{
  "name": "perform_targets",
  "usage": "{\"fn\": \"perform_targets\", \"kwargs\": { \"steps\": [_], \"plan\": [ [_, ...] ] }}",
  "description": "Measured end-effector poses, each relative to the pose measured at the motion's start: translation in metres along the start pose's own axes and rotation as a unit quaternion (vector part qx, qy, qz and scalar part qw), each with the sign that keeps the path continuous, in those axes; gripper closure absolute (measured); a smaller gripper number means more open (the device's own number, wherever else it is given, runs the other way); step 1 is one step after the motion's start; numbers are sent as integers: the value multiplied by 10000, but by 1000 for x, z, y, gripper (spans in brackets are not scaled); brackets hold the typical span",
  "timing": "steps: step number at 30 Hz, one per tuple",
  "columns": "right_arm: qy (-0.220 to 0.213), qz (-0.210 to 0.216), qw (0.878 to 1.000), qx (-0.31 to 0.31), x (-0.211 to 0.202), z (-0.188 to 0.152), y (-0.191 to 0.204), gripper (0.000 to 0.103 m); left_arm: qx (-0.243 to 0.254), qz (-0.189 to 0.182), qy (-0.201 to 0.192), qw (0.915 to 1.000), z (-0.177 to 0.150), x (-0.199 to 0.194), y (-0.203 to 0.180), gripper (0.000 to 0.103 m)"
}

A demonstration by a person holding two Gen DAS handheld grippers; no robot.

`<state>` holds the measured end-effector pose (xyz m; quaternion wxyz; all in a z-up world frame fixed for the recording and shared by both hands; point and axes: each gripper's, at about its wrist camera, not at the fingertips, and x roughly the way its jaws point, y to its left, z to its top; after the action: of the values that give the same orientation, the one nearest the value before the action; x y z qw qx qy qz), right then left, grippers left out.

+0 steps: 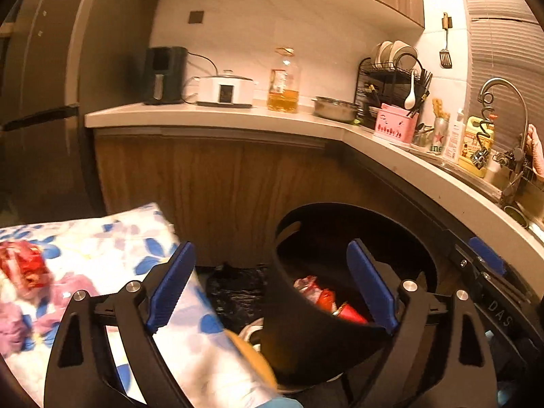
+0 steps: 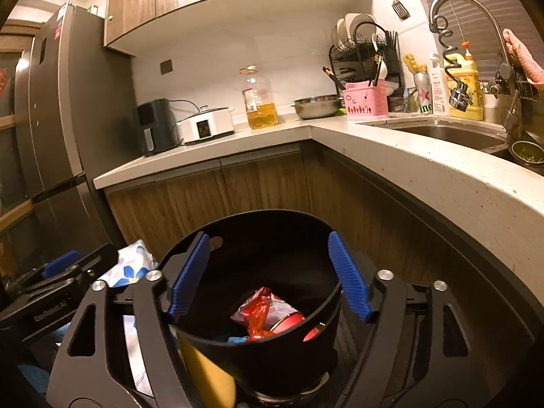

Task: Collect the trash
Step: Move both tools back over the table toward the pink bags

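Note:
A black round trash bin (image 1: 306,340) stands on the floor by the counter, also in the right wrist view (image 2: 272,363). Red and white wrappers (image 2: 261,312) and a red can (image 2: 289,323) lie inside it; they also show in the left wrist view (image 1: 323,297). A red snack wrapper (image 1: 20,268) lies on the floral cloth (image 1: 112,238) at left. My left gripper (image 1: 272,289) is open and empty, straddling the bin's near-left rim. My right gripper (image 2: 268,275) is open and empty, just above the bin's mouth.
An L-shaped counter (image 2: 425,156) wraps behind and right, carrying an air fryer (image 2: 153,125), cooker, oil bottle (image 2: 258,98), steel bowl, dish rack and sink with tap (image 2: 452,10). A fridge (image 2: 57,119) stands left. A black bag (image 1: 234,289) lies beside the bin.

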<state>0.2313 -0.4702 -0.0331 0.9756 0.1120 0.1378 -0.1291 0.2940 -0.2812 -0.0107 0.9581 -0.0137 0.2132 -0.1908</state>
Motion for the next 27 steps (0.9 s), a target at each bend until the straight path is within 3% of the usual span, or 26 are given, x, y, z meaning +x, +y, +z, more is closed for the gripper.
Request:
{"fn": "perform_targets", "kwargs": {
  "steps": [5,13,20,27],
  "plan": [
    [-38,64,9999,-73,-21,-5,14,20,-68,280,-87,9995,-9,-30,14,7],
    [33,419,9991,-88,-52,-18,47,15,-213,888,-160,9957,-31,-77,50,6],
    [124,748,9969,-222,-67,-35,89,15,-352,1695,-242,9846,-52,-115,104,6],
    [272,1095,9924,-480,-68,-55,144,15,-481,2187,-231,9743,-64,-137,153,6]
  ]
}}
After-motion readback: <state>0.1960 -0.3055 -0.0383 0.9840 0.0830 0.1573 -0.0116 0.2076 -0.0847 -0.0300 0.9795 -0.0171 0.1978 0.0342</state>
